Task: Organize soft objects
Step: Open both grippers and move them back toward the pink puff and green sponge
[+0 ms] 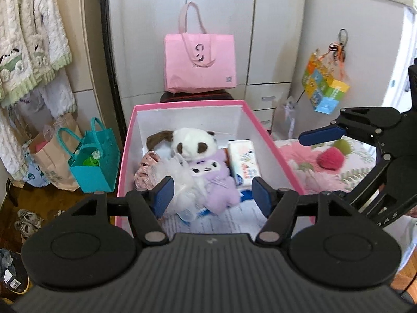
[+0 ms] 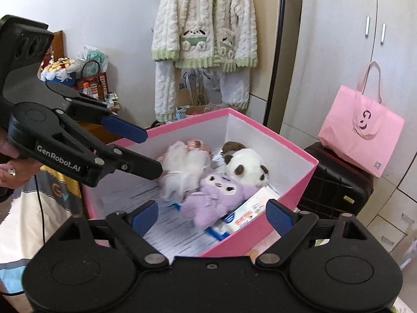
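On the floor at the far left of the left wrist view, a brown paper bag (image 1: 45, 154) and a teal tote (image 1: 91, 164) are seen side by side, the tote holding something green. Right of them stands the pink box (image 1: 125, 156), open-topped and white inside. In it a white fluffy toy (image 1: 179, 180) lies at the left, a purple plush (image 1: 211, 180) is pressed against it, a brown-and-white plush (image 1: 194, 143) rests behind both near the back wall, and a tissue pack (image 1: 243, 161) lies along the right wall. The near floor of the box, lined with printed paper, is left bare.

The left gripper (image 1: 212, 195) is held above that near part with its jaws about half apart and nothing between the pads. The right gripper (image 2: 212, 215) is held over the box's near corner, jaws spread wide, likewise empty.

Only the left wrist view shows the floral bedding right of the box, where a pink pom-pom (image 1: 329, 159) and a green one (image 1: 342, 144) lie outside it. Only the right wrist view shows a hand (image 2: 11, 168) on the left gripper's handle and a dark case (image 2: 336, 180) just beyond the box's far corner, with a pink tote bag (image 2: 362, 127) resting on it.
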`<state>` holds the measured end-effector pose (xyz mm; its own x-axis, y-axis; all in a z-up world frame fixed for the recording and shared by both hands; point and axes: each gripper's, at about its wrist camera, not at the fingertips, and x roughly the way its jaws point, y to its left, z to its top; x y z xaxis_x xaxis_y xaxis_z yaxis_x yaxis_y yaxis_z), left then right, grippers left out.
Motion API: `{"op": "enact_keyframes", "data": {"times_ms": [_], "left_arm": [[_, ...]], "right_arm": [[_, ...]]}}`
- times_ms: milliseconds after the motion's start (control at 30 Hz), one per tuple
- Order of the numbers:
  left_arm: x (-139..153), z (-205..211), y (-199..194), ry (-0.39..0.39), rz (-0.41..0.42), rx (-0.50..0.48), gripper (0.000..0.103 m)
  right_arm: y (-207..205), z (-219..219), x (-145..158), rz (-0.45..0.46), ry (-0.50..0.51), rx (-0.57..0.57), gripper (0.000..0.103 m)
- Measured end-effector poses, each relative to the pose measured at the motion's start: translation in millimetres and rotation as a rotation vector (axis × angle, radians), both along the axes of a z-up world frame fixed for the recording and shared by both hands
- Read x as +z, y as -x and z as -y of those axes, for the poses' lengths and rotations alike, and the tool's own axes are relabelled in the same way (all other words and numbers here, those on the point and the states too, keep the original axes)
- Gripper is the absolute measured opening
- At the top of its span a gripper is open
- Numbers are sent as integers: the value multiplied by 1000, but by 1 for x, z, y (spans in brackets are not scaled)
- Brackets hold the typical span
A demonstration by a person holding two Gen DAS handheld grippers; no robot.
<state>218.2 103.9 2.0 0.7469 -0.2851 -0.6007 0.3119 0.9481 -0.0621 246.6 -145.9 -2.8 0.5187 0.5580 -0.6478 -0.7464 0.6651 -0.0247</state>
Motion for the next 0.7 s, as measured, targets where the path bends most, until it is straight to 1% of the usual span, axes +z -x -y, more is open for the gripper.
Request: {"op": "enact_keyframes", "data": {"times_ms": [167, 333, 433, 600, 700], "left_arm": [[13, 4, 29, -11, 29, -39, 67], [24, 7, 53, -24, 44, -66, 68], [28, 10, 67, -33, 50, -75, 69], [32, 13, 90, -21, 50, -98, 70], [33, 20, 104, -30, 49, -127, 70]], "right_arm": [[26, 4, 16, -17, -16, -9, 92], [51, 7, 26, -2, -10, -5, 92], [65, 11, 31, 2, -9, -3, 92], [87, 20, 38, 19, 9, -15, 92], [99, 29, 41, 27, 11, -28, 92]]}}
